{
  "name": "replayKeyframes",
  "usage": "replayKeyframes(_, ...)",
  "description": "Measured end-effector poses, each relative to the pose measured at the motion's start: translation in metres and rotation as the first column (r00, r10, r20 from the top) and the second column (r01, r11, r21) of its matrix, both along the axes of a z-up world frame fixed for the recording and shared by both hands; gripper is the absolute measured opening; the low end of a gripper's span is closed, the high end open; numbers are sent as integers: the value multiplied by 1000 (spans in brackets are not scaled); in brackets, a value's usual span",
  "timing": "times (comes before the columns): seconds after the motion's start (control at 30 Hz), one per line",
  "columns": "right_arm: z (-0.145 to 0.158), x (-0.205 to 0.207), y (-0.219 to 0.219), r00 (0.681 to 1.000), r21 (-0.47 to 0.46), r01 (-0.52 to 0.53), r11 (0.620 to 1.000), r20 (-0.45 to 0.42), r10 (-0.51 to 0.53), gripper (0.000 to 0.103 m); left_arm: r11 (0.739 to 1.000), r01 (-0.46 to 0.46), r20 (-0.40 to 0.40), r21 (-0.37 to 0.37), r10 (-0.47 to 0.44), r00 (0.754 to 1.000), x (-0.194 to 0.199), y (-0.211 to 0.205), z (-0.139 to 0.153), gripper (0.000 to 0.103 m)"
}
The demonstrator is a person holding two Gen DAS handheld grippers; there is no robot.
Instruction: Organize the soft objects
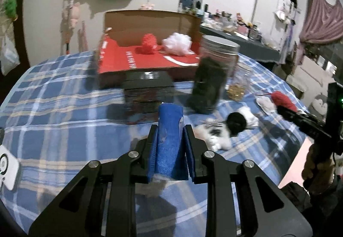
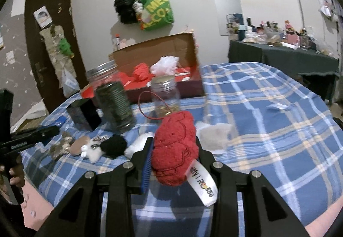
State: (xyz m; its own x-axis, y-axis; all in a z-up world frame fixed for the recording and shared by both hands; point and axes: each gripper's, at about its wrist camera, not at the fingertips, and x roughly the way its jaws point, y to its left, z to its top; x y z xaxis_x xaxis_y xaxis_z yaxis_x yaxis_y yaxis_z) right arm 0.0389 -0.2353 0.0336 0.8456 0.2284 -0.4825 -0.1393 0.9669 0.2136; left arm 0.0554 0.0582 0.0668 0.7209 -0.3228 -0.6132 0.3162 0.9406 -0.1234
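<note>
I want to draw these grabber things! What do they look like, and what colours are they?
Both are black, with two angular arms joined by round silver bolts. The left gripper has bright blue pads inside its fingers; the right gripper has a blue ribbed pad too. From the side, the left one shows small white lettering, too blurry to read, and the right a green light. A bare hand holds a handle.

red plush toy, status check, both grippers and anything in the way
Right gripper shut on red plush toy, lifted. Left gripper shut on blue cloth. Jars stand before the box.
</note>
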Motion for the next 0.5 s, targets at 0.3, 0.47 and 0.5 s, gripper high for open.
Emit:
replayKeyframes(0.3,2,7,-39,994,47,112,993,-14,-111,36,992,-125,-53,15,125,991,20,43,-8,22)
replayKeyframes(0.47,5,17,-53,988,67,151,986,-30,-150,36,989,-150,-84,19,151,985,39,54,-12,22)
replayKeyframes(0.5,7,21,-55,987,64,159,985,-29,-157,36,989,-149,-85,21,150,985,42,55,-11,22)
